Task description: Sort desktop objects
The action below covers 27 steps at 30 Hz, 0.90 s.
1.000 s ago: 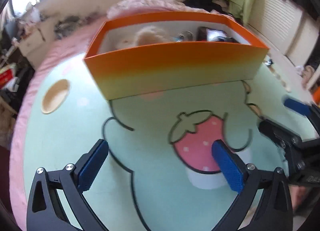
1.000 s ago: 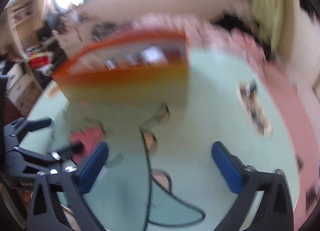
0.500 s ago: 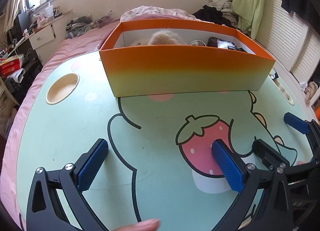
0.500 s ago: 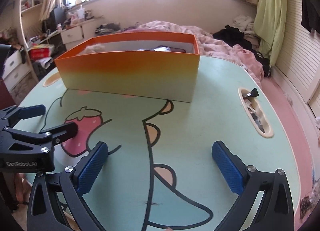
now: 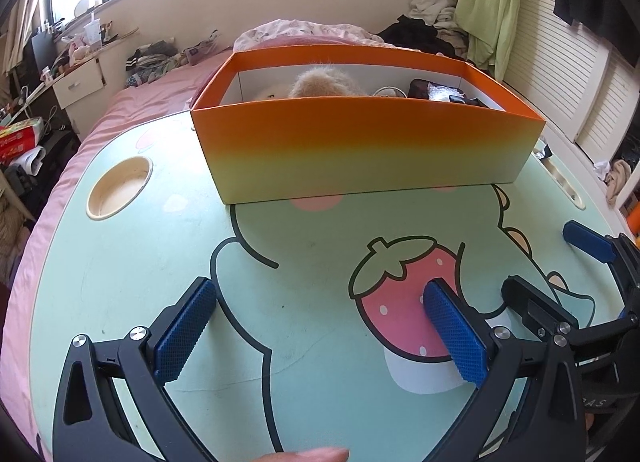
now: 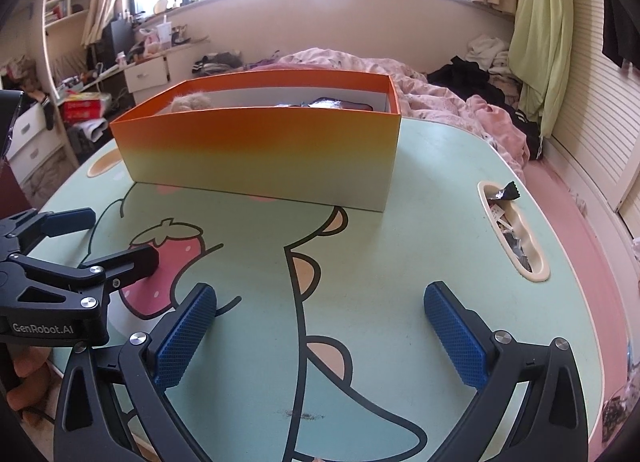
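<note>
sorting looks done; both grippers empty

the left gripper (image 5: 320, 326) hovers low over the near part of the table (image 5: 120, 282), jaws spread wide with nothing between the pads. the right gripper (image 6: 320, 326) sits just to its right at about the same height, also spread and empty.

beyond them, at the far middle of the table, stands the orange box (image 5: 360, 150). inside it a fluffy toy (image 5: 324, 82) shows at the left, and dark items (image 5: 440, 92) lie toward the right end; what they are is too small to tell. no loose object lies on the open tabletop between grippers and box. the round cup recess (image 5: 120, 186) at far left looks bare. the long slot (image 6: 514, 238) at the right edge holds small wrappers (image 6: 506, 192).

judging from this, the sorting is at or near its end. if the wrappers count as desktop things, the next move falls to the right gripper: reach right, pinch one from the shallow slot, and carry it to the box. otherwise the grippers need only withdraw.
</note>
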Each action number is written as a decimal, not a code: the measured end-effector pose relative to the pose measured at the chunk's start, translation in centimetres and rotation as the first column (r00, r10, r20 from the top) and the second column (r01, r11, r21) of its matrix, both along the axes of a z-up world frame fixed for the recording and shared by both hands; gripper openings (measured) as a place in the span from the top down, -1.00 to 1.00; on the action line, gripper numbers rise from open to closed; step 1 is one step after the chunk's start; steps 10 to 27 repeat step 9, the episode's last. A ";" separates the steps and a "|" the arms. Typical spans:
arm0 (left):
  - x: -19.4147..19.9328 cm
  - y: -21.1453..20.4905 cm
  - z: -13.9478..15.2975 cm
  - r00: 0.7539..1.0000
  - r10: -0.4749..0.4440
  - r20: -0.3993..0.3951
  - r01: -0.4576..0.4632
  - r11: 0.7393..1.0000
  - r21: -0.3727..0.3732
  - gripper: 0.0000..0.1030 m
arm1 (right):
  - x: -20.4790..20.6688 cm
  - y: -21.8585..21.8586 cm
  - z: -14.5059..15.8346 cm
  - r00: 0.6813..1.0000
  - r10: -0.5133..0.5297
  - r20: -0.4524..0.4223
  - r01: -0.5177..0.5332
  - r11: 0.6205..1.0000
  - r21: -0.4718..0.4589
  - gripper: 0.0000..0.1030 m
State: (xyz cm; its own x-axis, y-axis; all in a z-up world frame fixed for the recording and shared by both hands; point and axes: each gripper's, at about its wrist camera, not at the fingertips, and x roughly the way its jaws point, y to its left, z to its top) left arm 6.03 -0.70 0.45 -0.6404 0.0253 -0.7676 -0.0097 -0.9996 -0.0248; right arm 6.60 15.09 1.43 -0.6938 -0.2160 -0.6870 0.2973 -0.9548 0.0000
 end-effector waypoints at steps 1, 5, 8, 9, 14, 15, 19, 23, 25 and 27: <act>-0.1 0.0 0.0 1.000 0.000 0.000 0.000 1.000 0.000 -0.99 | 0.0 0.0 0.0 1.000 0.000 0.001 0.000 1.000 0.000 -1.00; 0.0 -0.1 0.0 1.000 0.000 -0.001 0.000 1.000 0.000 -0.99 | 0.0 0.0 0.0 1.000 0.000 0.000 0.000 1.000 -0.001 -1.00; 0.0 -0.1 0.1 1.000 0.000 -0.002 0.000 1.000 0.000 -0.99 | 0.0 0.0 0.0 1.000 0.000 0.001 0.000 1.000 0.000 -1.00; 0.1 -0.1 0.1 1.000 0.000 -0.002 0.000 1.000 0.000 -0.99 | 0.0 0.0 0.0 1.000 0.000 0.001 0.000 1.000 0.000 -1.00; 0.1 -0.1 0.1 1.000 0.000 -0.002 0.000 1.000 0.000 -0.99 | 0.0 0.0 0.0 1.000 0.000 0.001 0.000 1.000 0.000 -1.00; 0.1 -0.1 0.1 1.000 0.000 -0.002 0.000 1.000 0.000 -0.99 | 0.0 0.0 0.0 1.000 0.000 0.001 0.000 1.000 0.000 -1.00; 0.1 -0.1 0.1 1.000 0.000 -0.002 0.000 1.000 0.000 -0.99 | 0.0 0.0 0.0 1.000 0.000 0.001 0.000 1.000 0.000 -1.00; 0.1 -0.1 0.1 1.000 0.000 -0.002 0.000 1.000 0.000 -0.99 | 0.0 0.0 0.0 1.000 0.000 0.001 0.000 1.000 0.000 -1.00; 0.1 -0.1 0.1 1.000 0.000 -0.002 0.000 1.000 0.000 -0.99 | 0.0 0.0 0.0 1.000 0.000 0.001 0.000 1.000 0.000 -1.00; 0.1 -0.1 0.1 1.000 0.000 -0.002 0.000 1.000 0.000 -0.99 | 0.0 0.0 0.0 1.000 0.000 0.001 0.000 1.000 0.000 -1.00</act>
